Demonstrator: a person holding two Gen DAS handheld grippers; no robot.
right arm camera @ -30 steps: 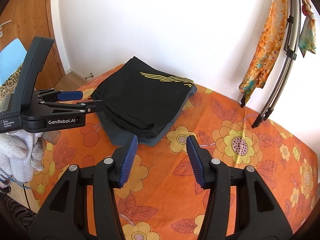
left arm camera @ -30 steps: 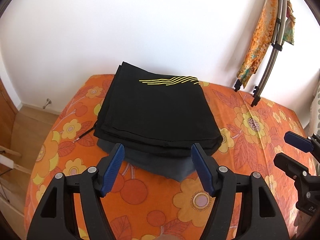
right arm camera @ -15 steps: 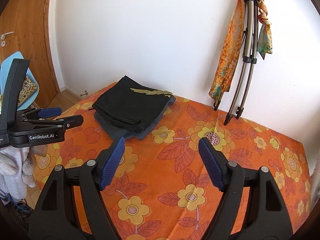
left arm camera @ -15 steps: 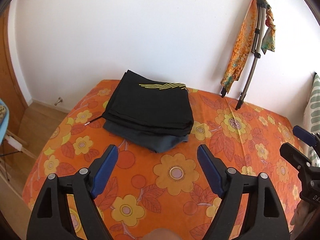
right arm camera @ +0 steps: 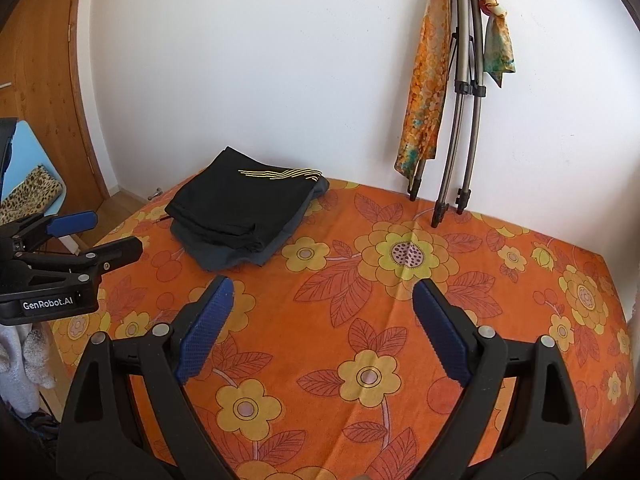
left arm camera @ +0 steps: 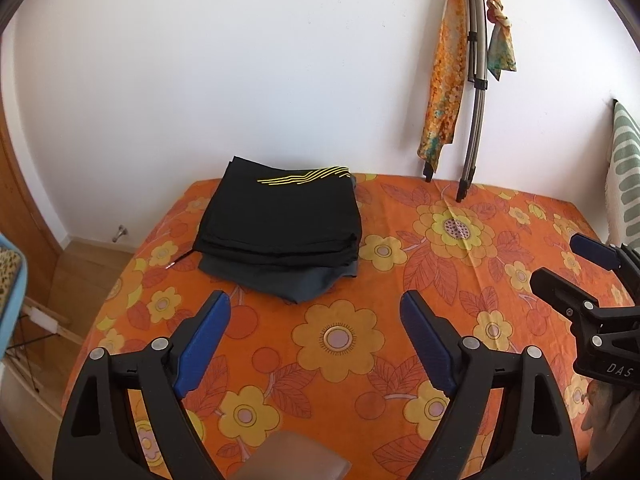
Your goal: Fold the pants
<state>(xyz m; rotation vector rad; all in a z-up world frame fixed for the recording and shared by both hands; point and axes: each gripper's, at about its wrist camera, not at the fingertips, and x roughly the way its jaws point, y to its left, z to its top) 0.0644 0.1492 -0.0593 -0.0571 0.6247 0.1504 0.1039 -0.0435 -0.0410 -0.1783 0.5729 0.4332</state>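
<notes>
- Left gripper (left arm camera: 314,340), black two-finger clamp with blue ribbed pads: jaws spread wide, nothing between them, poised above the orange floral cloth-covered table (left arm camera: 460,280). Seen side-on at the left edge of the right wrist view (right arm camera: 100,236), jaws likewise apart; white lettering on its body reads "GenRobot.AI".
- Folded black pants with yellow curved stripes (left arm camera: 280,216): flat stack at the far left part of the table, near the wall, atop a folded dark grey garment (left arm camera: 288,280) whose edge sticks out towards the camera. Well apart from both grippers. A thin cord end pokes out at the stack's left side.
- Right gripper (right arm camera: 322,328), same black and blue build: jaws wide apart, empty, above bare cloth. In the left wrist view it enters from the right edge (left arm camera: 576,268), marked "DAS".
- Folded grey metal tripod (right arm camera: 460,100) leaning on the white wall, with an orange patterned scarf (right arm camera: 424,80) draped on it.
- Right wrist view only: wooden door (right arm camera: 44,80), blue chair with leopard-print item (right arm camera: 32,192).
- Left wrist view only: green-and-white patterned fabric (left arm camera: 626,168) at the right edge.
</notes>
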